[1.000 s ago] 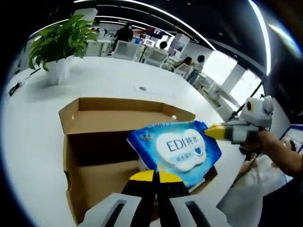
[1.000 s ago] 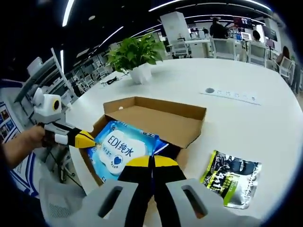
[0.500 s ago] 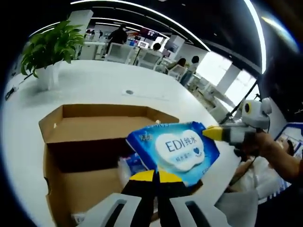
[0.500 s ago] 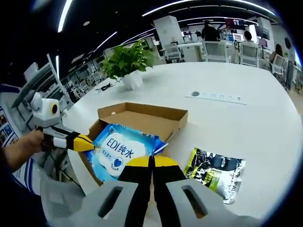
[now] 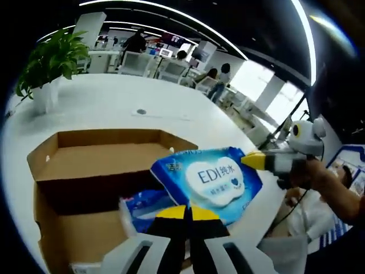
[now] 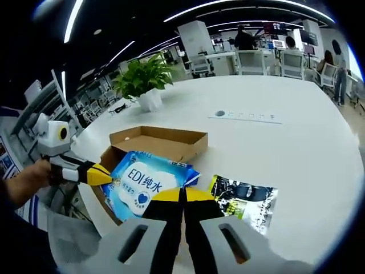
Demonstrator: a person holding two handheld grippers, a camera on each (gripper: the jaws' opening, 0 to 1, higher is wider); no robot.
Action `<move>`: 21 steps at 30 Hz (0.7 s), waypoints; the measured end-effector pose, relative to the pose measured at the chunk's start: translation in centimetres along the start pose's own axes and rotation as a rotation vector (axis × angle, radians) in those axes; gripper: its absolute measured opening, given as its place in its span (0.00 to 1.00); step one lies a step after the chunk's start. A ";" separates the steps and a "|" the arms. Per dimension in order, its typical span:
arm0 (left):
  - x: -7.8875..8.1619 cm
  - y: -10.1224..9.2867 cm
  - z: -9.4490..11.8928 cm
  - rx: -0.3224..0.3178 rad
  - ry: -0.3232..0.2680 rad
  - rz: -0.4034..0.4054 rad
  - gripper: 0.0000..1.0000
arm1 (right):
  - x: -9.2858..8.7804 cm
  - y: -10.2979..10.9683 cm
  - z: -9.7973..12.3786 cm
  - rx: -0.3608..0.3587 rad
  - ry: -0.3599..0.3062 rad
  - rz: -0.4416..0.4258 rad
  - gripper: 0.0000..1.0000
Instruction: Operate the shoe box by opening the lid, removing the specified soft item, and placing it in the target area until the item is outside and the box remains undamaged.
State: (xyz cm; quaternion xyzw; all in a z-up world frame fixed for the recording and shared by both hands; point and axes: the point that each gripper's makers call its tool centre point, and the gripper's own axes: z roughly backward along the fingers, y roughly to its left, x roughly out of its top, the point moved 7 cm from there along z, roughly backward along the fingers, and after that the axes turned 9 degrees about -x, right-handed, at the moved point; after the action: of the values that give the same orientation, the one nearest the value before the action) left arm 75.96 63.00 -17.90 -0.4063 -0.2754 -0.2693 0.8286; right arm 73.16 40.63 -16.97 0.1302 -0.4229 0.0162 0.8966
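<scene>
A blue wipes pack (image 5: 214,181) with a white label hangs in the air above the open cardboard shoe box (image 5: 102,149). My left gripper (image 5: 188,213) is shut on the pack's near edge. The right gripper (image 5: 255,160) comes in from the right, its yellow tip pinching the pack's far corner. In the right gripper view the same pack (image 6: 142,182) is held above the box (image 6: 162,141). There my right gripper (image 6: 182,196) is shut on its near corner, and the left gripper (image 6: 101,174) grips its other end. A second blue pack (image 5: 144,202) lies inside the box.
A black and green packet (image 6: 244,197) lies on the white table (image 6: 296,154) right of the box. A potted plant (image 6: 141,79) stands behind the box, and a socket strip (image 6: 245,116) is set in the table farther back. People and desks fill the far room.
Both grippers have lifted the wipes pack higher above the box. The box looks smaller in the right gripper view, and more of the second blue pack inside shows.
</scene>
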 end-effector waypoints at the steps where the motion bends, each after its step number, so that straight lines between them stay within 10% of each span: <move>1: 0.0 -0.1 -0.2 -0.003 -0.001 0.000 0.00 | 0.0 -0.1 0.1 -0.001 -0.001 -0.002 0.00; 21: 0.8 -3.8 -4.8 -0.062 -0.007 -0.012 0.00 | -0.3 -5.3 2.6 -0.062 -0.020 -0.051 0.00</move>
State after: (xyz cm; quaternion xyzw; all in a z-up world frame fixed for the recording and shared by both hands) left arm 75.12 56.92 -17.83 -0.4310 -0.2724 -0.2813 0.8130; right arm 71.76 34.91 -16.78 0.1131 -0.4286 -0.0213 0.8961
